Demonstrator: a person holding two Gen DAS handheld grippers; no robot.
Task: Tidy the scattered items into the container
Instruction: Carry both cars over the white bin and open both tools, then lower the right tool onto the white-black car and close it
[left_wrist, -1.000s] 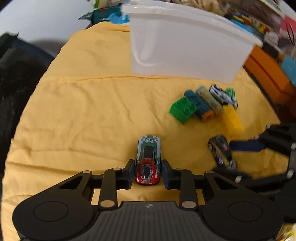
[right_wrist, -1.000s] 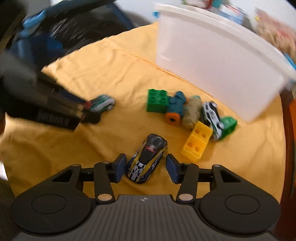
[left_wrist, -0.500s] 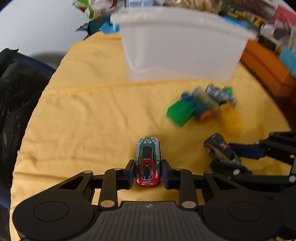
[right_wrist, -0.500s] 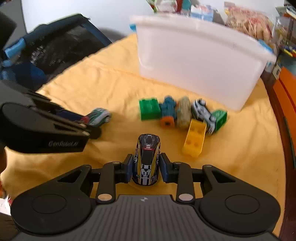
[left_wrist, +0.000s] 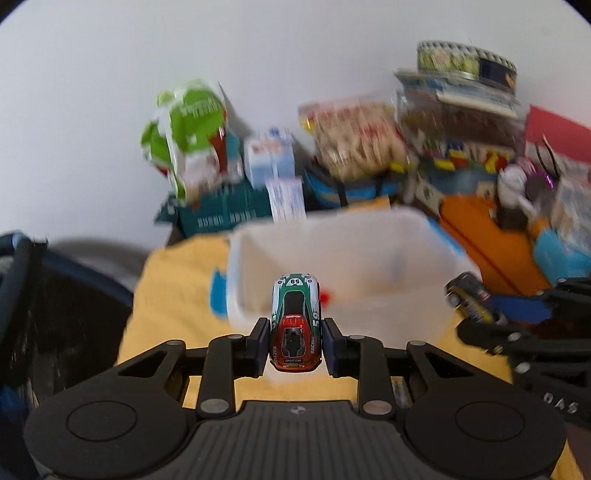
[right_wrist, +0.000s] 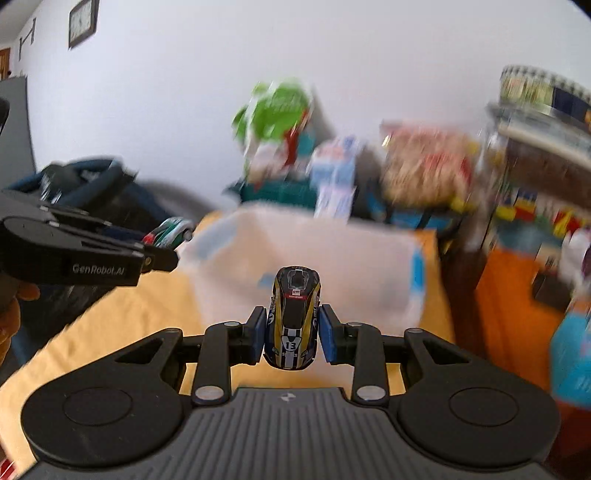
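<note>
My left gripper (left_wrist: 294, 345) is shut on a green, white and red toy car (left_wrist: 295, 325) numbered 59, held in the air in front of the white plastic container (left_wrist: 369, 258). My right gripper (right_wrist: 292, 334) is shut on a black and yellow toy car (right_wrist: 293, 317) numbered 13, raised before the same container (right_wrist: 332, 251). Each gripper shows in the other's view: the right gripper (left_wrist: 476, 306) at the right with its car, the left gripper (right_wrist: 162, 243) at the left with its car. The bricks and other toys on the cloth are out of sight.
A yellow cloth (left_wrist: 177, 295) covers the table. Behind the container stand a green bag (left_wrist: 184, 140), a teal box (left_wrist: 221, 214) and snack packets (left_wrist: 354, 136). Orange boxes (left_wrist: 491, 240) and clutter fill the right. A dark chair (left_wrist: 55, 302) is at the left.
The right gripper closed on the black and yellow car. Both grippers then lifted their cars off the cloth and tilted up toward the container, so the loose bricks dropped out of view.
</note>
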